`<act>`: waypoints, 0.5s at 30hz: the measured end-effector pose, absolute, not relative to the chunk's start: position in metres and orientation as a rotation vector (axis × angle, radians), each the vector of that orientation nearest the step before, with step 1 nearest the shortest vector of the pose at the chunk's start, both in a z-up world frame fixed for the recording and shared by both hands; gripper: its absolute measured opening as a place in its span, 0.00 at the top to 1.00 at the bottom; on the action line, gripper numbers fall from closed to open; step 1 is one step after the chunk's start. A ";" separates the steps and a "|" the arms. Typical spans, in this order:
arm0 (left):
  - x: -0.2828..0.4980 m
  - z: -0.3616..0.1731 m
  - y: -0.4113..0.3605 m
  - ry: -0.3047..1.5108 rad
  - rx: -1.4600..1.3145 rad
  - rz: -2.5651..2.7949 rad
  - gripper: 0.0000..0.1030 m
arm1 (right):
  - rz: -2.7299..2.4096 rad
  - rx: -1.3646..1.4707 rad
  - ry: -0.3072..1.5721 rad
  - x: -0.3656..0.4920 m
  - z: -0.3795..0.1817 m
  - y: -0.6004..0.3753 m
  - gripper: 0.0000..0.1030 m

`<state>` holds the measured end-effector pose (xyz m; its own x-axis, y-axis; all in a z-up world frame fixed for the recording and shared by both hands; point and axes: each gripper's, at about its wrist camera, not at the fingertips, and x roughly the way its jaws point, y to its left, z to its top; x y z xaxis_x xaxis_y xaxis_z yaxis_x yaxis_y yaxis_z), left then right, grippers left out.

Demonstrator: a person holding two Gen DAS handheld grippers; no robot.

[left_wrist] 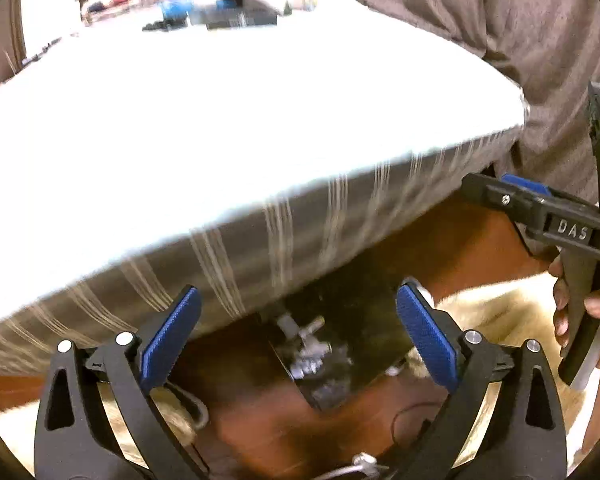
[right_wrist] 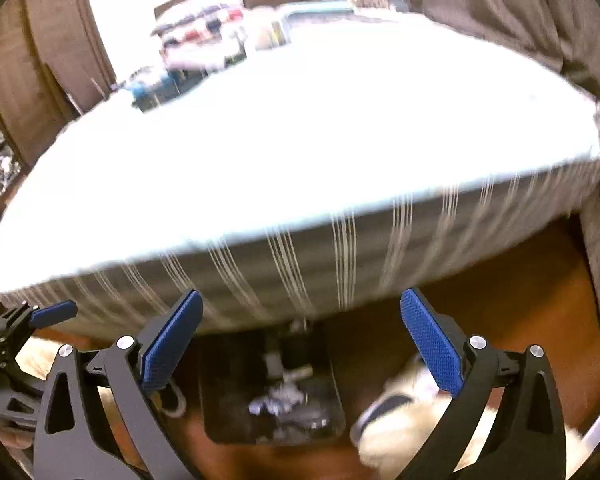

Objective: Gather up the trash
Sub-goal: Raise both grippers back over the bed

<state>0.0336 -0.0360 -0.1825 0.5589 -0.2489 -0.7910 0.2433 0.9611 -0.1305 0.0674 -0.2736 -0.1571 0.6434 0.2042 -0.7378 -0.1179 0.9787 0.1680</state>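
A dark bin (left_wrist: 352,364) stands on the brown floor below the table edge, with crumpled white and grey trash (left_wrist: 310,356) in it. It also shows in the right wrist view (right_wrist: 332,396), with the trash (right_wrist: 280,396) inside. My left gripper (left_wrist: 298,336) is open and empty, above the bin. My right gripper (right_wrist: 302,340) is open and empty, also above the bin. The right gripper shows at the right of the left wrist view (left_wrist: 512,196), held by a hand. A left gripper finger (right_wrist: 54,314) shows at the left of the right wrist view.
A table with a pale striped cloth (left_wrist: 236,120) fills the upper view, also in the right wrist view (right_wrist: 300,148). Blurred boxes and items (left_wrist: 204,4) sit at its far end. A cream fluffy rug (right_wrist: 412,432) and cables (left_wrist: 364,464) lie on the floor. A grey curtain (left_wrist: 500,20) hangs at right.
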 end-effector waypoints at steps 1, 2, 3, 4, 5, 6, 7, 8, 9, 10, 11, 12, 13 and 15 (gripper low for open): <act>0.035 -0.173 -0.033 0.917 -0.009 -0.289 0.09 | 0.194 0.106 0.831 0.070 -0.146 -0.273 0.03; 0.038 -0.162 -0.030 0.894 -0.009 -0.284 0.08 | 0.201 0.106 0.818 0.074 -0.137 -0.271 0.03; 0.040 -0.155 -0.027 0.880 -0.008 -0.280 0.08 | 0.210 0.107 0.803 0.077 -0.130 -0.269 0.03; 0.044 -0.148 -0.024 0.862 -0.005 -0.274 0.08 | 0.220 0.108 0.785 0.084 -0.121 -0.268 0.03; 0.049 -0.141 -0.023 0.850 -0.002 -0.267 0.08 | 0.219 0.105 0.777 0.088 -0.116 -0.267 0.03; 0.055 -0.135 -0.020 0.837 0.004 -0.255 0.08 | 0.215 0.100 0.772 0.093 -0.113 -0.266 0.03; 0.061 -0.127 -0.018 0.826 0.010 -0.240 0.08 | 0.209 0.097 0.767 0.099 -0.109 -0.265 0.03; 0.067 -0.123 -0.016 0.819 0.013 -0.228 0.08 | 0.206 0.099 0.763 0.107 -0.106 -0.264 0.03; 0.077 -0.117 -0.014 0.808 0.010 -0.220 0.08 | 0.209 0.102 0.760 0.114 -0.104 -0.263 0.03; 0.083 -0.113 -0.011 0.802 0.007 -0.216 0.08 | 0.207 0.102 0.756 0.120 -0.101 -0.259 0.03; 0.088 -0.112 -0.011 0.797 0.004 -0.211 0.08 | 0.200 0.096 0.753 0.128 -0.099 -0.257 0.03; 0.097 -0.110 -0.011 0.793 0.002 -0.206 0.08 | 0.188 0.088 0.752 0.135 -0.097 -0.255 0.03; 0.107 -0.108 -0.011 0.790 0.001 -0.205 0.08 | 0.181 0.084 0.752 0.139 -0.097 -0.253 0.03; 0.126 -0.107 -0.011 0.788 -0.003 -0.200 0.08 | 0.171 0.082 0.746 0.153 -0.094 -0.250 0.03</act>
<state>0.1260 -0.0110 -0.1068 0.6873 -0.1803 -0.7037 0.1777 0.9810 -0.0778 0.1533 -0.2503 -0.0936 0.7213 0.1840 -0.6677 -0.1259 0.9828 0.1348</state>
